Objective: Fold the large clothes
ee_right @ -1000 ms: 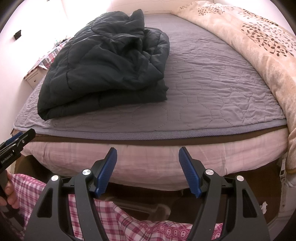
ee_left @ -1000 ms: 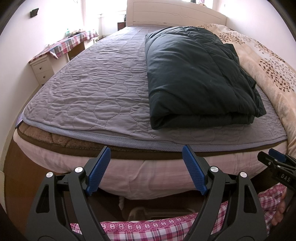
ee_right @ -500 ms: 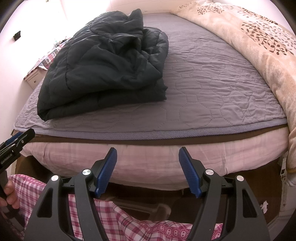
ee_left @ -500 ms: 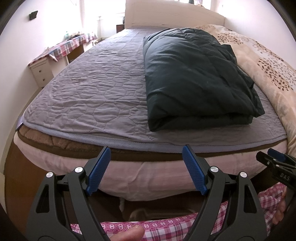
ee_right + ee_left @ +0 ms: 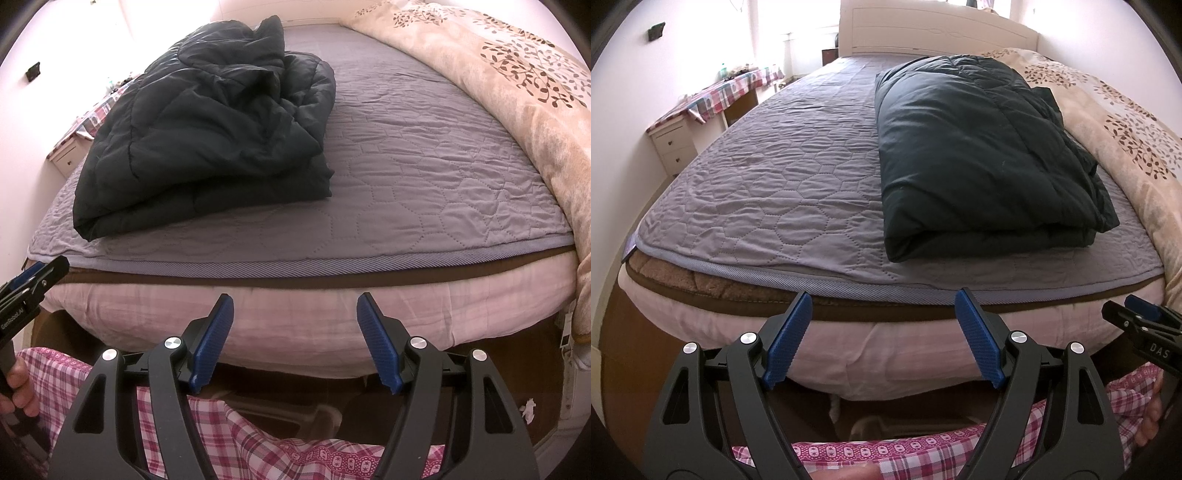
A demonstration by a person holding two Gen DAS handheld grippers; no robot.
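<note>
Both grippers are off the bed, low in frame, jaws spread wide and holding nothing. Left gripper (image 5: 882, 332) sits at bottom centre of its view, blue pads in front of the pink mattress side. Right gripper (image 5: 294, 334) likewise at bottom centre of its own view. Each also shows at the edge of the other's view: the right one at the right edge of the left view, the left one at the left edge of the right view.

Folded dark quilted jacket (image 5: 979, 155) lies on the purple quilted bedspread (image 5: 783, 177), centre-right in the left view; in the right view (image 5: 207, 129) it's upper left, with its top layers bunched and rumpled. Near fold edge sits just back from the foot edge of the bed. Nothing touches it.

Around it: a beige leaf-print duvet (image 5: 517, 92) is piled along the right side of both frames, just beside the jacket in the left view. Brown fleece layer (image 5: 676, 275) and pink mattress cover (image 5: 332, 317) show under the bedspread edge.

Between grippers and bed: pink plaid fabric (image 5: 221, 435) across the bottom of both views.

Room: white headboard (image 5: 934, 33) at top centre, white drawer unit (image 5: 674, 149) and a plaid-covered desk (image 5: 727, 92) upper left, bright window behind.
</note>
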